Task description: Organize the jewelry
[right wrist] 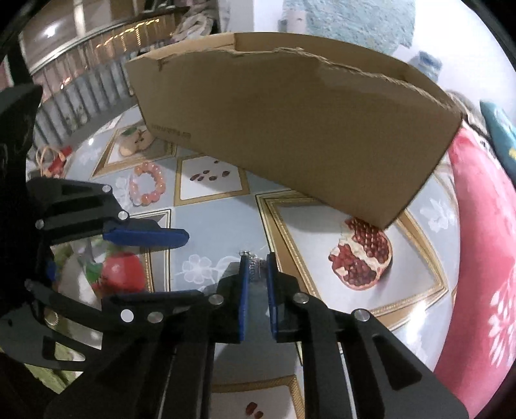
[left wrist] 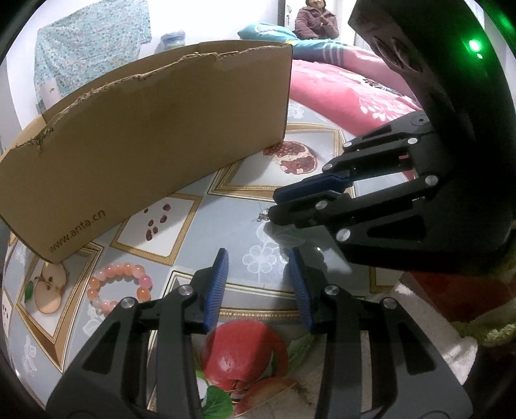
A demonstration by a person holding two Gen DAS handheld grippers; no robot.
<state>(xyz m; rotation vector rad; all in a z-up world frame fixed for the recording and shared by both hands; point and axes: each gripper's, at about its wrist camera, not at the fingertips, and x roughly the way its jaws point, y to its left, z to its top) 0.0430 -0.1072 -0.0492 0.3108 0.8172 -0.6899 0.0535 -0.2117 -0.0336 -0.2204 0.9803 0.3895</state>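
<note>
- Here the right tongs (right wrist: 256,258) point down at the counter (right wrist: 219,222), their blue pads close together; the right wrist view shows a small silver chain (right wrist: 252,266) lying in the narrow slit between them, its ring end poking out at the tips. Whether the pads actually press on it I cannot tell.
- From the left wrist view the right tongs (left wrist: 272,206) come in from the right, nearly closed, with only a tiny silver glint of the chain (left wrist: 262,216) at their tips; the slit between the pads is hidden from this side.
- The left tongs (left wrist: 258,258) stand apart with nothing between the pads, over bare patterned cloth just beside the right tongs.
- In the right wrist view the left tongs (right wrist: 174,237) show only as one blue finger reaching in from the left, so their gap cannot be read there.
- A pink bead bracelet (left wrist: 121,285) lies flat on the counter, well apart from both tongs, near the low corner of the cardboard box (left wrist: 145,129); the right wrist view shows the bracelet (right wrist: 146,188) too, farther off.
- The box, with a torn upper edge, stands on the counter behind everything; the right wrist view looks a little way past its rim (right wrist: 290,51), though what lies inside stays hidden.
- Only the left wrist view shows a pink bedcover (left wrist: 348,93) and a person (left wrist: 317,22) seated beyond it.
</note>
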